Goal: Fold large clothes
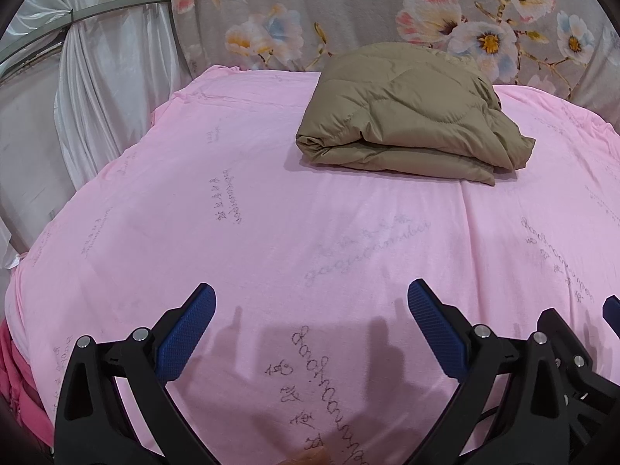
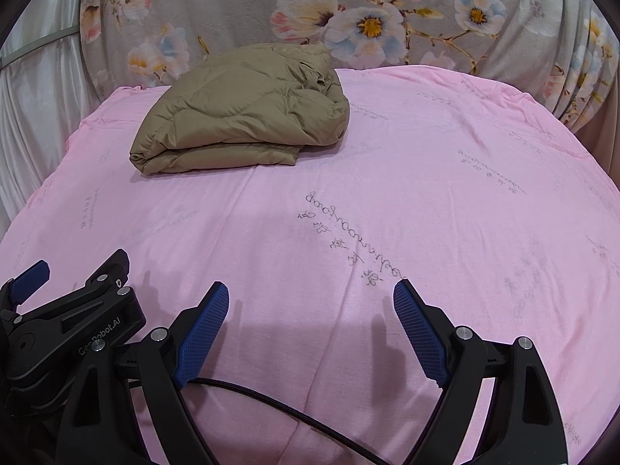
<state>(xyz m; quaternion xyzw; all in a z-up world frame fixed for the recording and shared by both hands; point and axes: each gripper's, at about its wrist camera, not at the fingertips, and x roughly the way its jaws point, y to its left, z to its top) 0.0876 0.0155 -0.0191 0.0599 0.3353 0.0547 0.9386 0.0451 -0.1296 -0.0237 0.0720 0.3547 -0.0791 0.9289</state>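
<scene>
A tan quilted jacket [image 1: 410, 112] lies folded into a thick bundle at the far side of the pink sheet [image 1: 271, 213]. In the right wrist view the same jacket [image 2: 240, 116] sits far left on the sheet [image 2: 426, 193]. My left gripper [image 1: 312, 290] hovers open over the near part of the sheet, nothing between its blue pads [image 1: 186, 341]. My right gripper [image 2: 310, 290] is open too, well short of the jacket, its jaws wide and empty. Each gripper shows at the edge of the other's view: the right one [image 1: 573, 348], the left one [image 2: 62, 310].
A grey floral cloth [image 1: 348, 11] hangs behind the bed. White curtains [image 1: 97, 97] drape at the left, beside the bed's edge. A black cable [image 2: 290, 410] runs across the sheet under my right gripper. Red fabric [image 1: 19, 379] shows at the lower left edge.
</scene>
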